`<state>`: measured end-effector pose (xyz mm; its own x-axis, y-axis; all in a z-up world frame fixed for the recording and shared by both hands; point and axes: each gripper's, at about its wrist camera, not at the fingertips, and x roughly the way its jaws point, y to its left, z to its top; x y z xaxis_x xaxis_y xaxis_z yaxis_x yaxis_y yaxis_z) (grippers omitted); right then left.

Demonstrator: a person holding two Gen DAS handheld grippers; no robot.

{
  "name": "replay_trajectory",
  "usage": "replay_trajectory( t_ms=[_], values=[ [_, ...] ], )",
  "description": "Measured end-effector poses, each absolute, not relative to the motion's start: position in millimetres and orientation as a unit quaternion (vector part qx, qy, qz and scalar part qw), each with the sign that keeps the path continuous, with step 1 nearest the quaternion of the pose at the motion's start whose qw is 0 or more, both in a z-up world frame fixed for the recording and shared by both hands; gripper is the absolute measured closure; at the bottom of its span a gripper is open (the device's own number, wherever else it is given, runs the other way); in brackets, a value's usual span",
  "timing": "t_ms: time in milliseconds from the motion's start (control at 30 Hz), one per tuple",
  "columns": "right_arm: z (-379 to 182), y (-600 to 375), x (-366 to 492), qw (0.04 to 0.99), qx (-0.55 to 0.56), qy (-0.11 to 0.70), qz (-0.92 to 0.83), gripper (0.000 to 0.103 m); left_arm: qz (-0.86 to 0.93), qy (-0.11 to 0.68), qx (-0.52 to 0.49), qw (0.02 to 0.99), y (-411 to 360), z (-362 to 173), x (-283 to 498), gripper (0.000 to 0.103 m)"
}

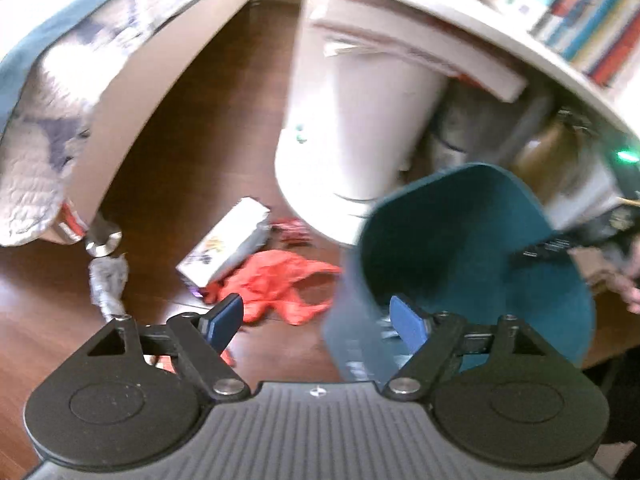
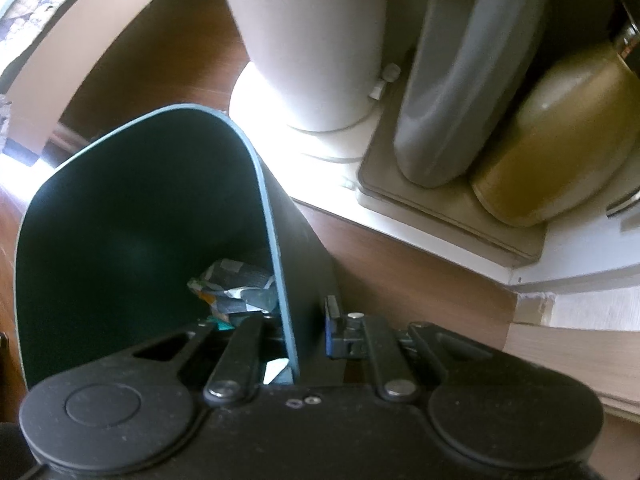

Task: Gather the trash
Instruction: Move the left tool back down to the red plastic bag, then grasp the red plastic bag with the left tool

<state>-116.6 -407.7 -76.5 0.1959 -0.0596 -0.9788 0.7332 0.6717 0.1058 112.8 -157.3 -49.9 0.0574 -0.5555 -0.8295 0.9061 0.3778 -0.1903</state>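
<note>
A teal trash bin [image 1: 472, 256] hangs tilted at the right of the left wrist view. My right gripper [image 2: 298, 328] is shut on the bin's rim [image 2: 276, 248], one finger inside and one outside. Crumpled wrappers [image 2: 232, 288] lie in the bin. My left gripper [image 1: 316, 320] is open and empty, just left of the bin's mouth. On the wooden floor ahead lie a red plastic bag [image 1: 280, 284], a white carton [image 1: 228, 248], a small red wrapper [image 1: 294, 230] and a crumpled grey wrapper [image 1: 106, 284].
A bed with a quilt [image 1: 60, 92] stands at the left, its metal leg [image 1: 102, 240] near the grey wrapper. A white cylindrical appliance [image 1: 352, 128] stands behind the trash. Bookshelves [image 1: 592, 20] at the right. A grey object [image 2: 452, 80] and a tan jug [image 2: 560, 148] stand on a tray.
</note>
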Motion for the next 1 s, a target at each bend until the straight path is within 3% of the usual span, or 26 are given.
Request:
replay_trajectory(
  t_ms=[133, 600, 1000],
  values=[
    [-74, -416, -130, 0.711, 0.309, 0.561, -0.292, 0.096, -0.458, 0.433, 0.198, 0.751, -171, -90, 138, 0.023],
    [-73, -408, -139, 0.727, 0.279, 0.571, -0.26, 0.097, -0.385, 0.554, 0.2, 0.711, -240, -262, 169, 0.023],
    [-100, -395, -131, 0.713, 0.234, 0.621, -0.228, 0.099, -0.356, 0.557, 0.225, 0.716, -264, -317, 170, 0.024]
  ],
)
